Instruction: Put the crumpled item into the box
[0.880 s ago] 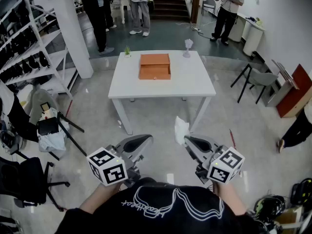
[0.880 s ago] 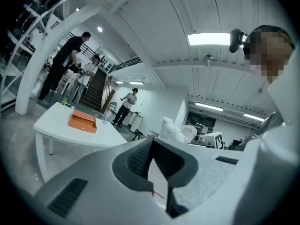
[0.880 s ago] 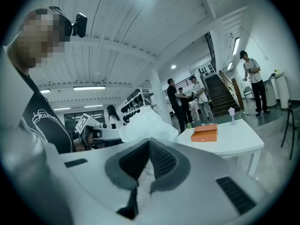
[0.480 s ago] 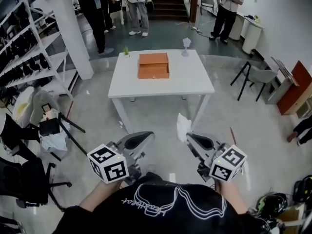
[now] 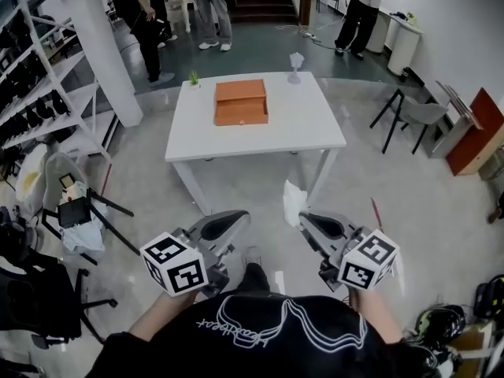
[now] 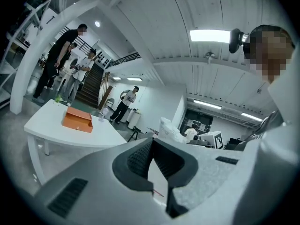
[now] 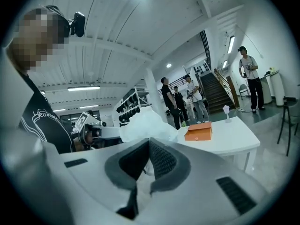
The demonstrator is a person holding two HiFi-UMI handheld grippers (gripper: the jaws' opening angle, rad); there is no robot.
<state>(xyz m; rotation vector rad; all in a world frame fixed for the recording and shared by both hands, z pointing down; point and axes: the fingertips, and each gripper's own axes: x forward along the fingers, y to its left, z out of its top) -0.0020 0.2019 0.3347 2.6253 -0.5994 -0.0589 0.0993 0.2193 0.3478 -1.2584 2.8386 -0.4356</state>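
A crumpled white item (image 5: 294,204) (image 7: 147,123) sticks out from my right gripper (image 5: 305,220) (image 7: 149,142), whose jaws are shut on it. My left gripper (image 5: 240,220) (image 6: 152,145) is held level beside it with its jaws closed together and nothing between them. The orange box (image 5: 241,101) (image 6: 78,120) (image 7: 198,131) lies on the white table (image 5: 315,128) ahead of me, lid closed as far as I can see. Both grippers hang over the floor, well short of the table's near edge.
A small clear vase (image 5: 296,64) and a tiny green plant (image 5: 194,78) stand at the table's far side. Metal shelving (image 5: 31,85) and a pillar (image 5: 98,46) are at left, a folding chair (image 5: 413,116) at right. Several people stand beyond the table near the stairs.
The table and box have drifted slightly left and a little nearer in the head view. Both grippers keep their pose, the right one still holding the white item.
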